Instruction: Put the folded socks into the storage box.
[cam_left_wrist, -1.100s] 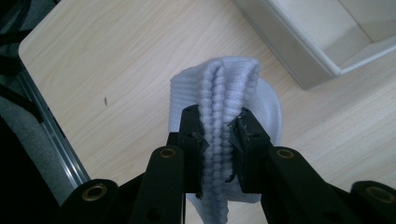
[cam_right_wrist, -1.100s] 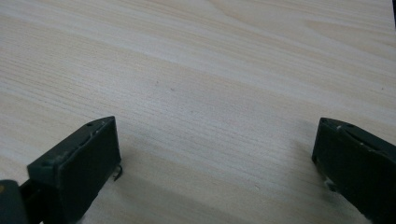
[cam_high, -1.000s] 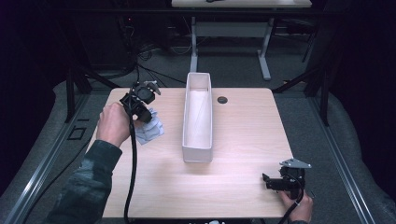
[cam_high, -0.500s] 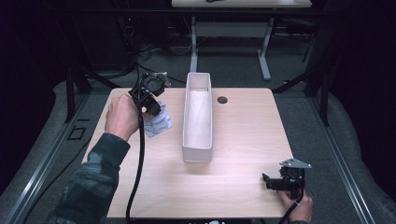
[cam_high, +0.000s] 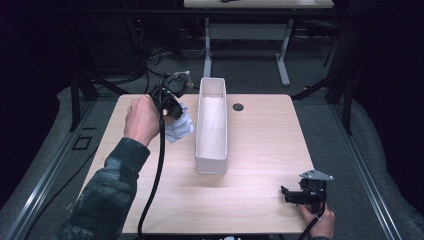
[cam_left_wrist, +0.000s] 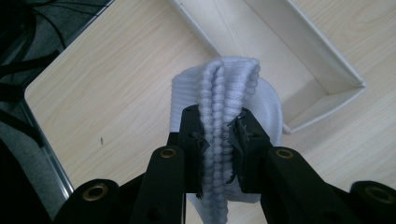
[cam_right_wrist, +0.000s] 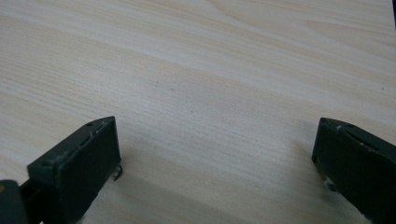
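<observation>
My left gripper (cam_high: 169, 103) is shut on a pale blue-white ribbed knit cloth (cam_high: 180, 126), held in the air just left of the long white tray (cam_high: 211, 161). In the left gripper view the cloth (cam_left_wrist: 224, 93) is pinched by its folded edge in my left gripper (cam_left_wrist: 219, 140) and hangs over the table beside the tray (cam_left_wrist: 322, 93). My right gripper (cam_high: 291, 195) rests low at the table's front right corner. Its black fingers (cam_right_wrist: 79, 163) stand wide apart over bare wood, with nothing between them.
The long white tray runs front to back down the table's middle and looks empty inside. A dark round grommet (cam_high: 238, 106) sits in the tabletop right of the tray's far end. Desk legs and cables (cam_high: 150, 55) stand on the floor beyond the far edge.
My left gripper has lifted the cloth and carried it to the right and farther back, close to the tray. The right gripper has stayed still.
</observation>
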